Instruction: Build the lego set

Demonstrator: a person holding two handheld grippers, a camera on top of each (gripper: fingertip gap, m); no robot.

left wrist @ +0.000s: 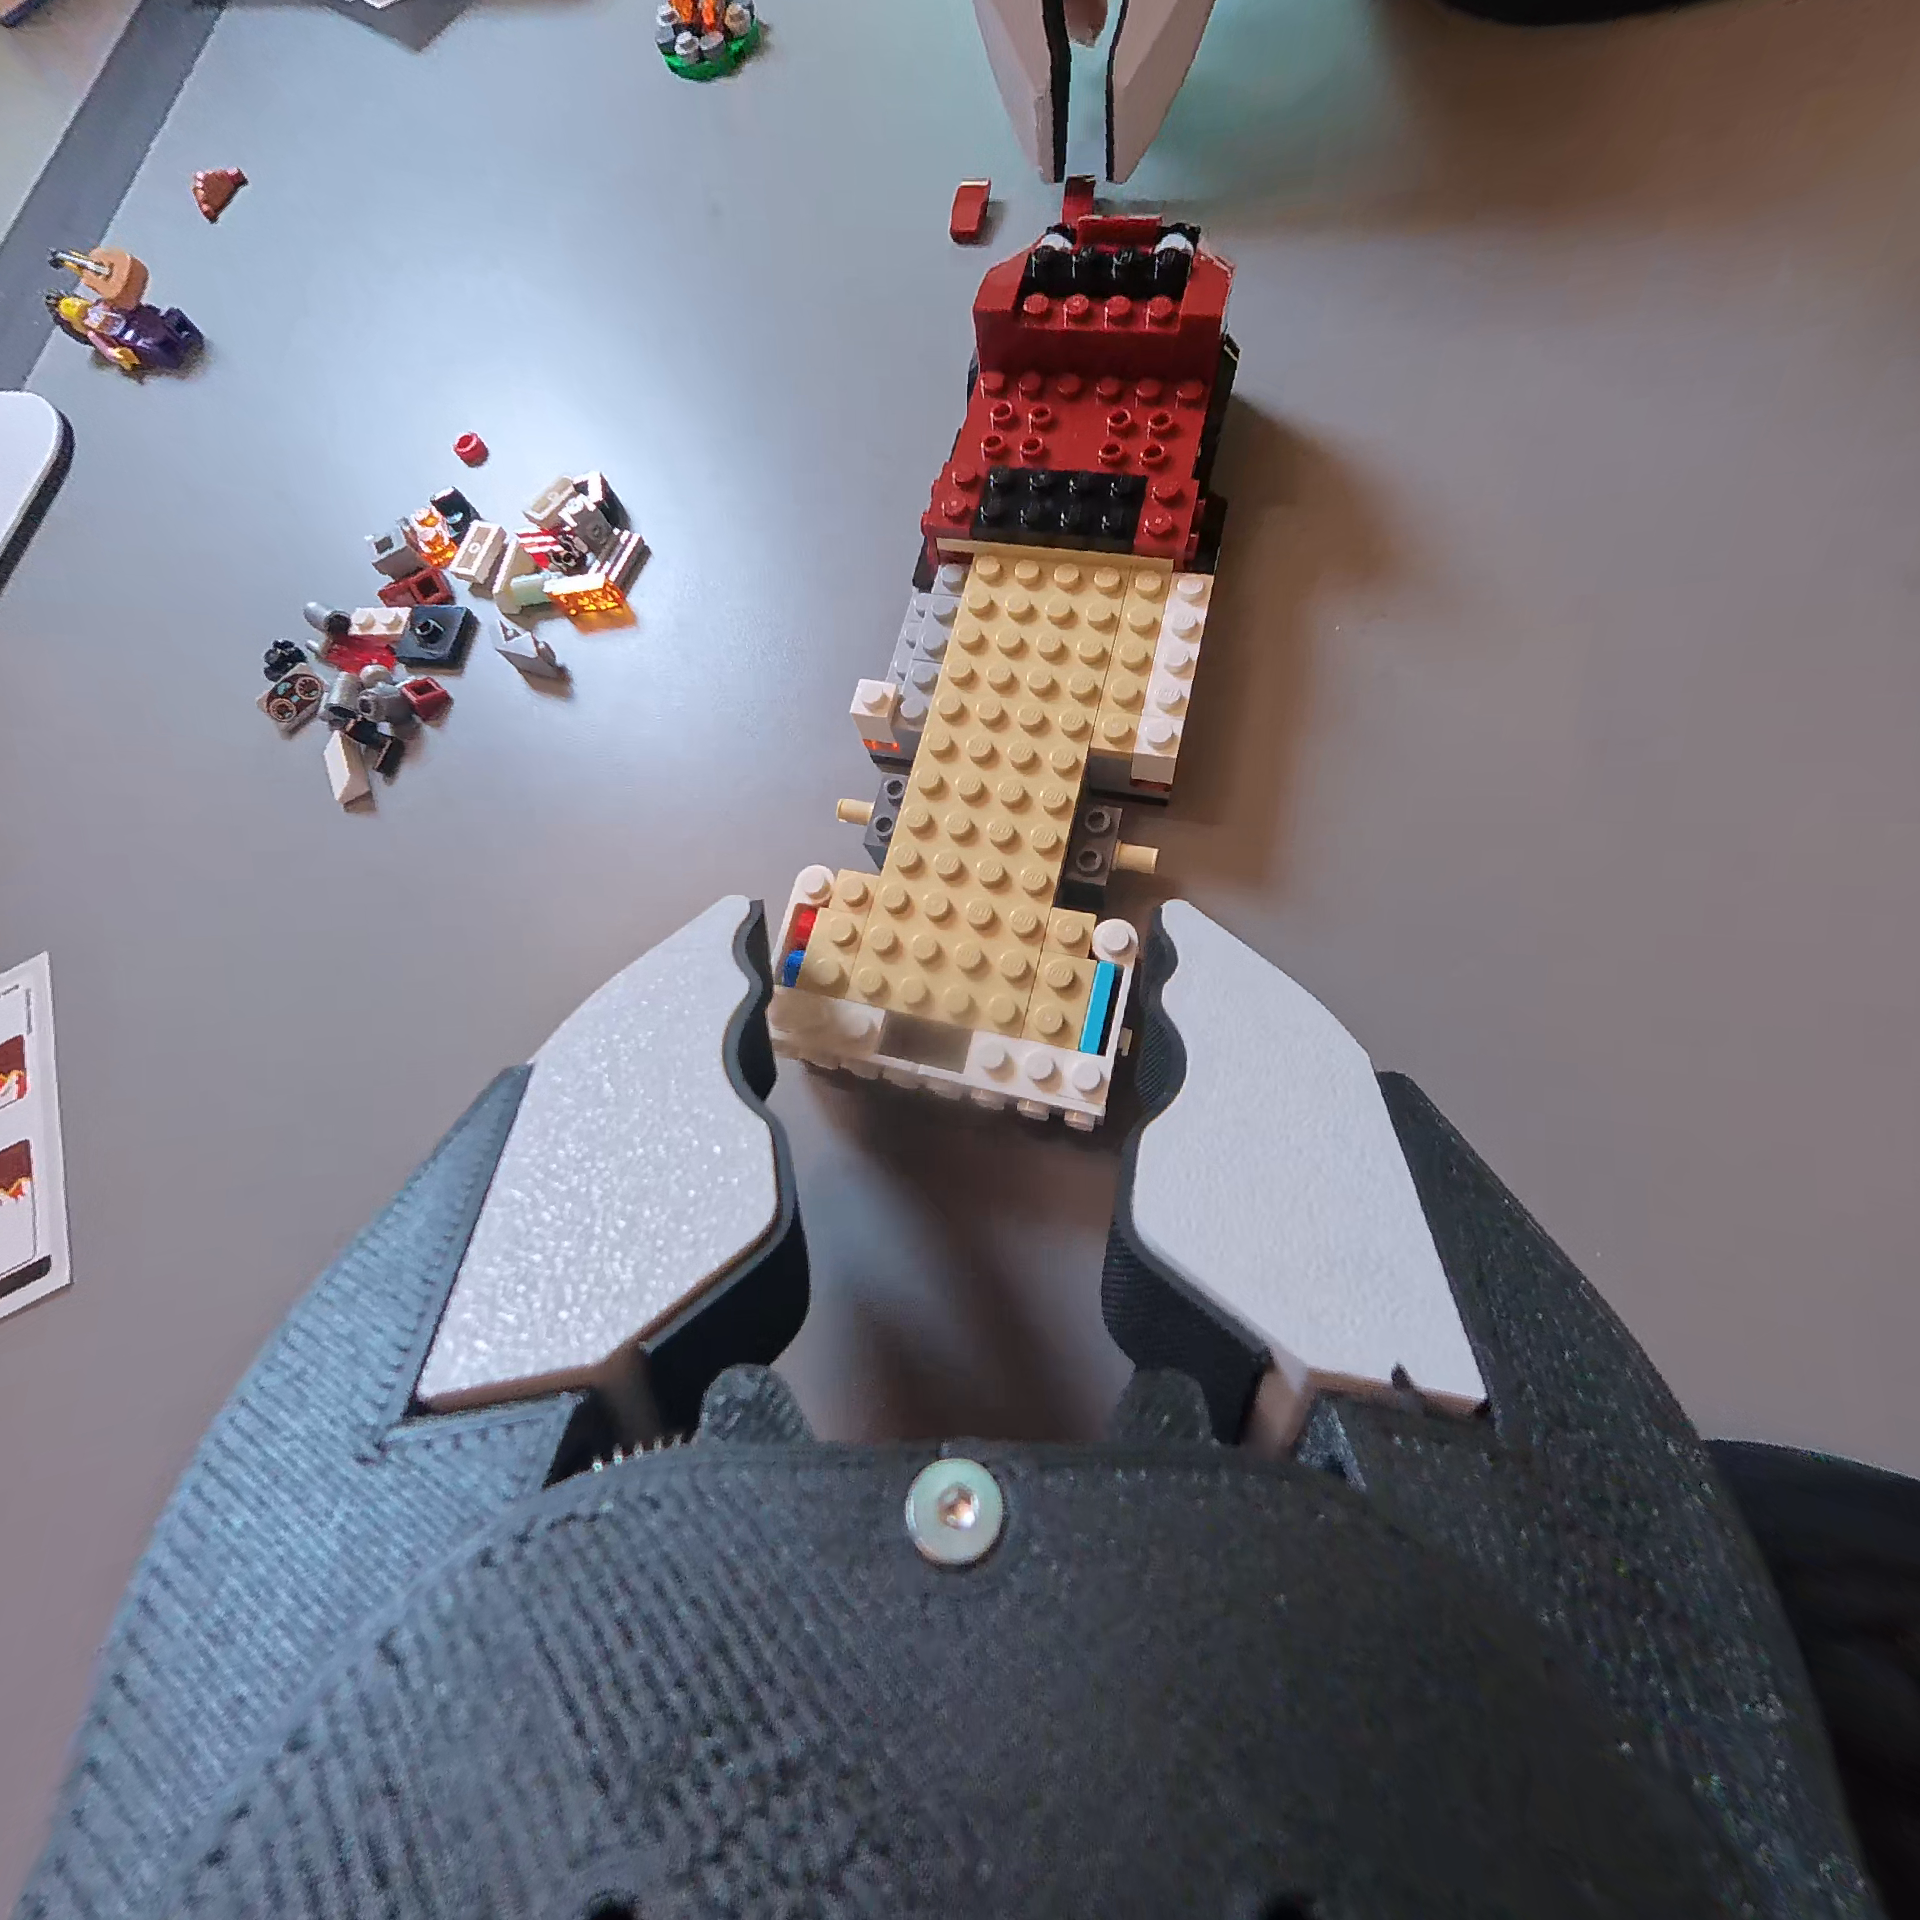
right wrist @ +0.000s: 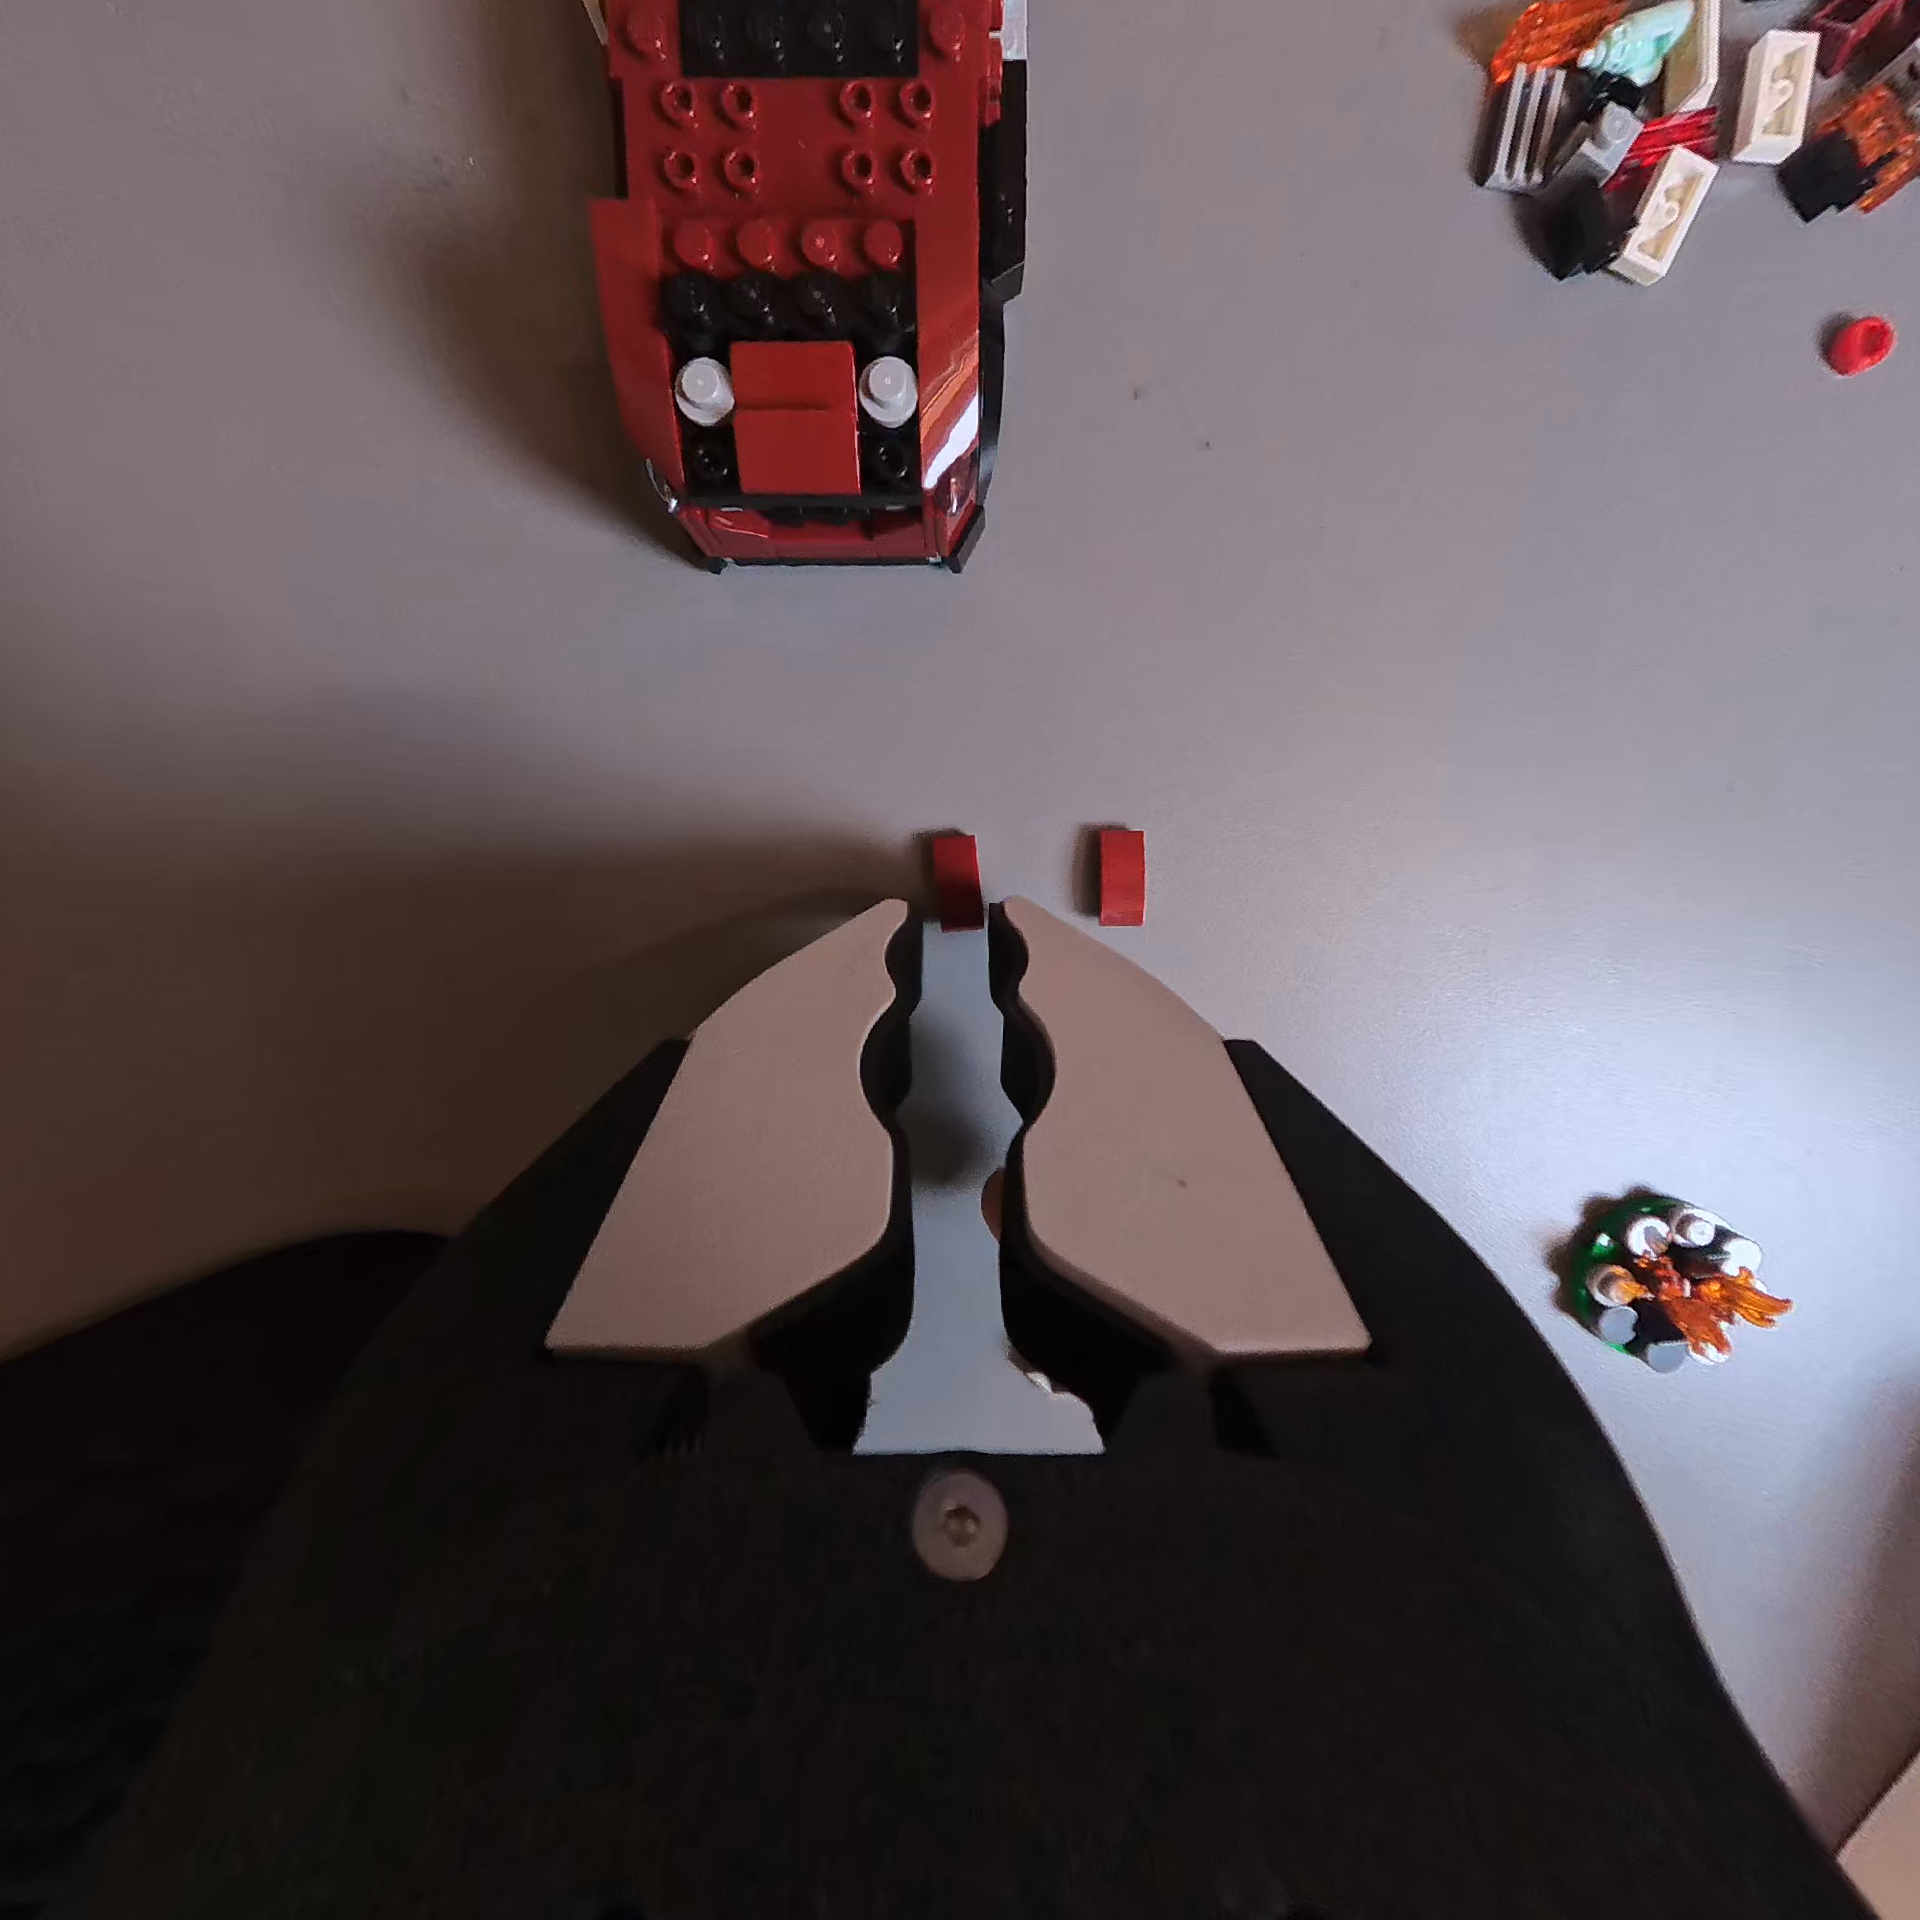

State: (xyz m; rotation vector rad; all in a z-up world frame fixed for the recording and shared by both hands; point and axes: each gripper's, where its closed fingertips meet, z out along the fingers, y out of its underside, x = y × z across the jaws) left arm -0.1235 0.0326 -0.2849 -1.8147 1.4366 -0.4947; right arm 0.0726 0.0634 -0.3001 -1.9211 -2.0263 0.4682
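Left gripper (left wrist: 954, 997) clamped on the near end of the brick car (left wrist: 1039, 727) on the grey table (left wrist: 1558, 727); loose brick pile (left wrist: 447, 613) at left.

Right gripper (right wrist: 954, 914) pinched on a small red brick (right wrist: 956, 878); another red brick (right wrist: 1122, 876) just right; campfire piece (right wrist: 1662, 1288) near right.

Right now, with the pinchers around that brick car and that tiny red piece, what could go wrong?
The right gripper pinches only the near end of a tiny red piece, so it might slip or twist out. A second red piece lies close beside it and could get knocked. The left gripper clamps only the brick car's back end, so lifting could make it sag or break apart.
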